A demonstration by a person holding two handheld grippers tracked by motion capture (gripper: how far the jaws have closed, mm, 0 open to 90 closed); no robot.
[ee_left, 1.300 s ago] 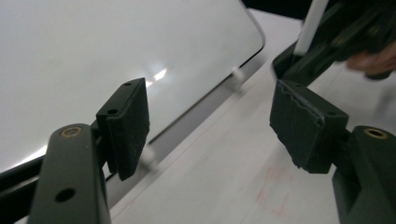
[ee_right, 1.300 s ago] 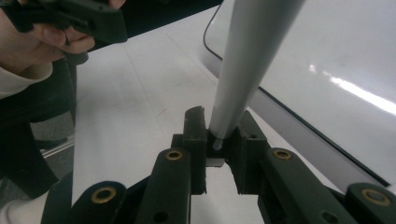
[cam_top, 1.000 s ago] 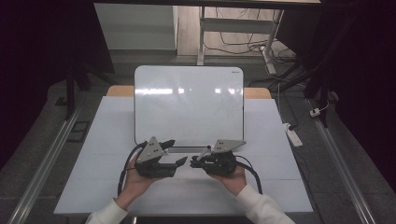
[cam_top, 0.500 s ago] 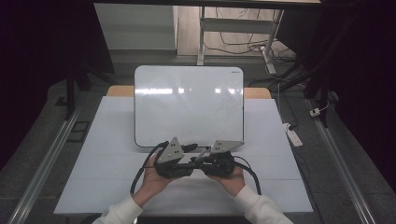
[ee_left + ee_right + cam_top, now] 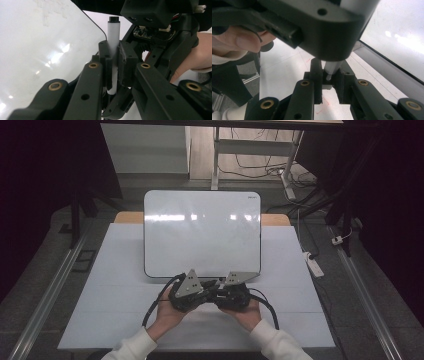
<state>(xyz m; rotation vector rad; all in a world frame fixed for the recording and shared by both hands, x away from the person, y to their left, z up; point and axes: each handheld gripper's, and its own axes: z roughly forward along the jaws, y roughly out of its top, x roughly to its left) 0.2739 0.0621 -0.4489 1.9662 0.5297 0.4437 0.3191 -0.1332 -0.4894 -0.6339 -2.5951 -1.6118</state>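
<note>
White table (image 5: 125,320) carries whiteboard (image 5: 202,232) at centre; my two grippers meet tip to tip just beyond its near edge. White marker (image 5: 113,37) sits between them. My left gripper (image 5: 113,60), jaws just closing, clamps marker barrel, black end showing above. My right gripper (image 5: 328,77) grips marker's other end. Hands (image 5: 167,312) steady both tools low over table.
</note>
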